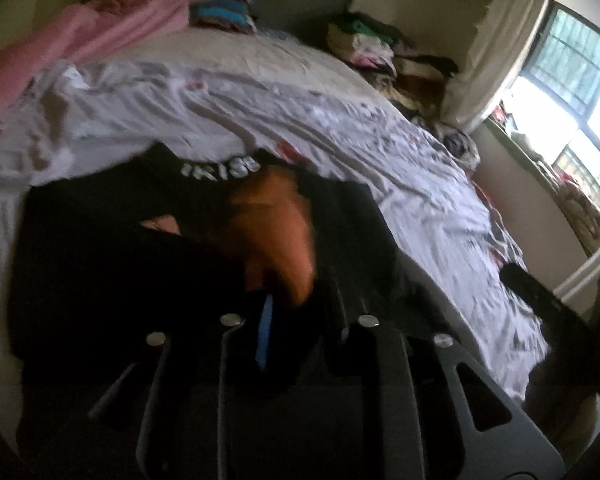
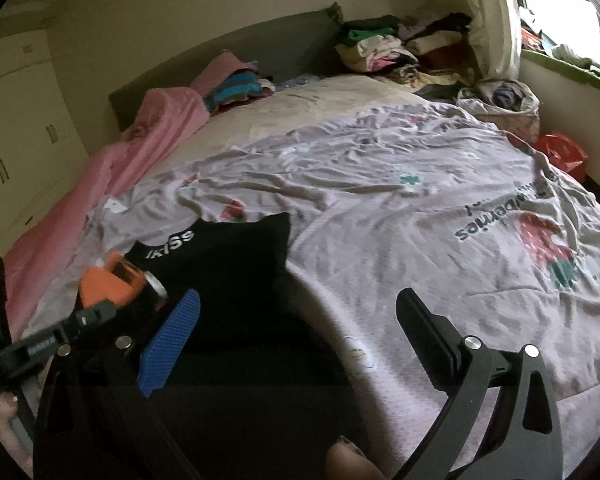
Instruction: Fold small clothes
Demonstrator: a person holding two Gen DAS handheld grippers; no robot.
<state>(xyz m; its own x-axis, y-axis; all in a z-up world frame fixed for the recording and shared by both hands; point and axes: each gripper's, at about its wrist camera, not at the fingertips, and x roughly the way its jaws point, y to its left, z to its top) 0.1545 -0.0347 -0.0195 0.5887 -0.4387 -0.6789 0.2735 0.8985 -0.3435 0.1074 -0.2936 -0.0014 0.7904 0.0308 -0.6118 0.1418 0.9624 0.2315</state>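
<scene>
The black garment [image 2: 224,276] with white lettering on its band lies on the near-left part of the printed bedsheet [image 2: 400,208], with an orange piece [image 1: 272,216] on top in your left wrist view. Your left gripper [image 1: 292,320] looks nearly closed with black and orange fabric bunched between its fingers, though blur keeps me from telling if it truly has hold. Your right gripper [image 2: 300,344] stands wide apart, holding nothing, its blue pad [image 2: 168,344] over the garment's near edge.
</scene>
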